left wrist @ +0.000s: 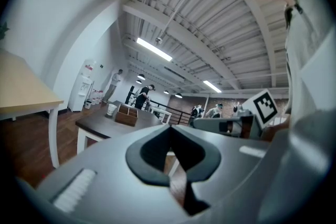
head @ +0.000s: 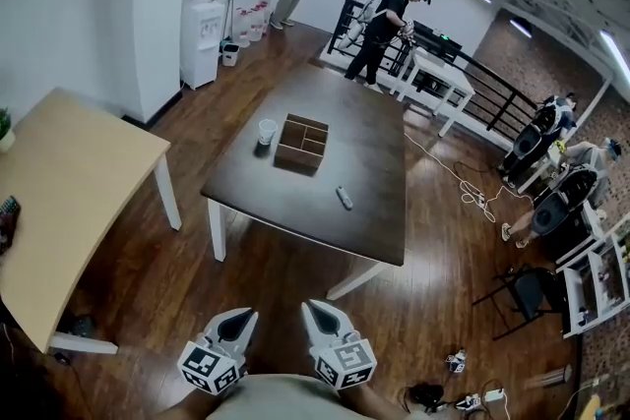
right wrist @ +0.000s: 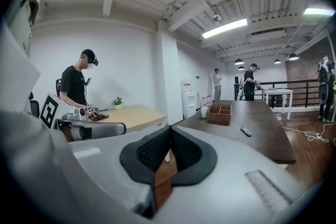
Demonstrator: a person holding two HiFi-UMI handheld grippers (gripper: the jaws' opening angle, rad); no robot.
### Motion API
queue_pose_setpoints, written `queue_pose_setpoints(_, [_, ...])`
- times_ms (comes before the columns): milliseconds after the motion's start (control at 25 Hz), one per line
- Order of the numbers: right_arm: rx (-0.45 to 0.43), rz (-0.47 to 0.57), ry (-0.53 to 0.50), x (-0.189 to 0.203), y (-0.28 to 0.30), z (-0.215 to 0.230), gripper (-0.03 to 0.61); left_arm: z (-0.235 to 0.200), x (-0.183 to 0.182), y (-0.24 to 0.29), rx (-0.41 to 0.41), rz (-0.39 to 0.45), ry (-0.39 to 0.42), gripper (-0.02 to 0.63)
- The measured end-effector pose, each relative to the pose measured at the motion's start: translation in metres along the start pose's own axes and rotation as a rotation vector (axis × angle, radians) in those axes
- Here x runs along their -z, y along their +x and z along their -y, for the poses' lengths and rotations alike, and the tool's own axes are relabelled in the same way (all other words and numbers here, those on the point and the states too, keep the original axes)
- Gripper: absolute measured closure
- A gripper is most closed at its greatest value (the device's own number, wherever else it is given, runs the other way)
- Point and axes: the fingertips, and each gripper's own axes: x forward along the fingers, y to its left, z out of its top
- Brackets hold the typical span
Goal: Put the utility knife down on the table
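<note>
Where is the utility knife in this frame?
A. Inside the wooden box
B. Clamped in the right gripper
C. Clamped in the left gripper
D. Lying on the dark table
D: the utility knife lies on the dark table, apart from the wooden box, while the left gripper and right gripper are both shut on nothing.

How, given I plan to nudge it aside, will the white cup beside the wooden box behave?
The white cup looks like a small disposable one, so probably light and easily crushed. It stands upright on the smooth dark table, so a low push likely slides it; a high one may tip it. Contents cannot be seen.
</note>
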Motion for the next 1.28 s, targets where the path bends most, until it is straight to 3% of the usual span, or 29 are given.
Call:
queue_pose_setpoints(480, [0.022,0.104,-0.031,0.013,-0.141,0.023,0.577,0.14,0.013,0.012,0.107,0.015,0.07,0.612])
queue_pose_setpoints(840, [-0.031,0.112,-0.022,0.049,-0.253,0.056,0.577,0.267,0.06,0.017,0.099,-0.016,0.082,0.612])
queue_pose_setpoints(1120, [-0.097,0.134,-0.022,0.065,-0.292,0.062,0.577,0.299,0.08,0.01,0.019,-0.022,0.167,0.612])
queue_pose_setpoints(1280, [-0.156,0.123,-0.047,0.073,-0.303,0.048,0.578,0.312,0.086,-0.001,-0.01,-0.017,0.163,0.612])
